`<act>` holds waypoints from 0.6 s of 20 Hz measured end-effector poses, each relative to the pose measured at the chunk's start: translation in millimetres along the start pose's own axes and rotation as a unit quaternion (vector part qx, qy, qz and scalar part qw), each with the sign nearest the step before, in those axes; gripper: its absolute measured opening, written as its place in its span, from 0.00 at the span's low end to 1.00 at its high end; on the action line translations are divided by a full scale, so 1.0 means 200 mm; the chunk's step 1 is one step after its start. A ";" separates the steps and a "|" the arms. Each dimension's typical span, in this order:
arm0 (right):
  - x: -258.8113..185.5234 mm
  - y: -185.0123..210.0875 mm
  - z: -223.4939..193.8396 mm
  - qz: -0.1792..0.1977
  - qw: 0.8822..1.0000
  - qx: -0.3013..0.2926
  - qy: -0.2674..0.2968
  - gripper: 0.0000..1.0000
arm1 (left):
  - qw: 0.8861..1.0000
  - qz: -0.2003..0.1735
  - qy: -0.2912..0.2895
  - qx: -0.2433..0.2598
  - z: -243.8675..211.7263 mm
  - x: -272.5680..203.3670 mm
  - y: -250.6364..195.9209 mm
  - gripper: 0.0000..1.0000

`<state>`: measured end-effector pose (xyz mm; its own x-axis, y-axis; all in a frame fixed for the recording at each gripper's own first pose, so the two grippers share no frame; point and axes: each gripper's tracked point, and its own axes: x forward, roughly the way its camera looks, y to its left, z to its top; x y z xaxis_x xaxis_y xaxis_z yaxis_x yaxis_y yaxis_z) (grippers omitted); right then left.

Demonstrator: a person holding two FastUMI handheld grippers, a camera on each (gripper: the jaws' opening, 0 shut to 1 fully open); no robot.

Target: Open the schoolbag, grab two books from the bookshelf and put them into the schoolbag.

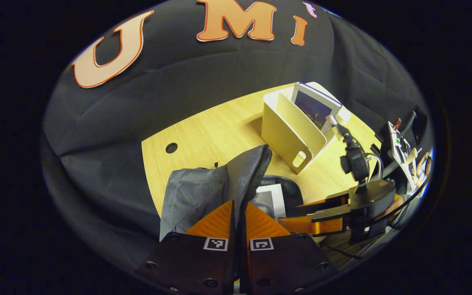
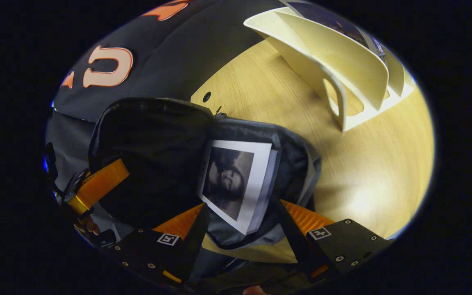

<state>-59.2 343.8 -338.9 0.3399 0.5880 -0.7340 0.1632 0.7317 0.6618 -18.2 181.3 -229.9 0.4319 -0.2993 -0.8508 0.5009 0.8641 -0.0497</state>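
Note:
The grey schoolbag (image 1: 195, 192) lies on the wooden table (image 1: 207, 131), and my left gripper (image 1: 238, 217) is shut on its raised flap along the zipper edge. In the right gripper view the schoolbag (image 2: 154, 155) gapes open with a book (image 2: 236, 184) with a dark portrait cover inside it. My right gripper (image 2: 242, 213) stands open just in front of that book, its fingers wide apart. The white bookshelf (image 1: 289, 131) holds another book (image 1: 316, 108). The right gripper (image 1: 289, 215) reaches toward the bag's mouth from the right. The left gripper (image 2: 96, 184) holds the flap at the left.
The bookshelf (image 2: 342, 69) stands at the far right of the table (image 2: 363, 172). A round cable hole (image 1: 171, 147) sits near the table's left edge. Equipment and cables (image 1: 400, 143) crowd the right side. A hand (image 2: 86, 225) holds the left gripper.

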 end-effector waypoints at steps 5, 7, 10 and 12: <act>-0.26 -0.14 0.19 -0.033 0.999 -0.022 -0.029 0.98 | 1.000 0.011 0.008 -0.010 -0.03 0.02 -0.03 0.06; -0.36 -0.19 0.26 -0.049 0.998 -0.028 -0.034 0.98 | 1.000 0.014 0.011 -0.019 -0.03 0.04 -0.05 0.06; -0.49 -0.29 0.38 -0.076 0.995 -0.046 -0.044 0.98 | 0.999 0.020 0.018 -0.018 -0.04 0.07 -0.09 0.06; -0.58 -0.34 0.47 -0.083 0.994 -0.048 -0.050 0.98 | 0.999 0.022 0.021 -0.020 -0.04 0.09 -0.12 0.06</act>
<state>-22.5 193.1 -284.8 0.4072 0.4218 -0.8101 0.1384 0.8482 0.5112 -28.8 159.0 -248.2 0.4215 -0.2437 -0.8734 0.4515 0.8917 -0.0309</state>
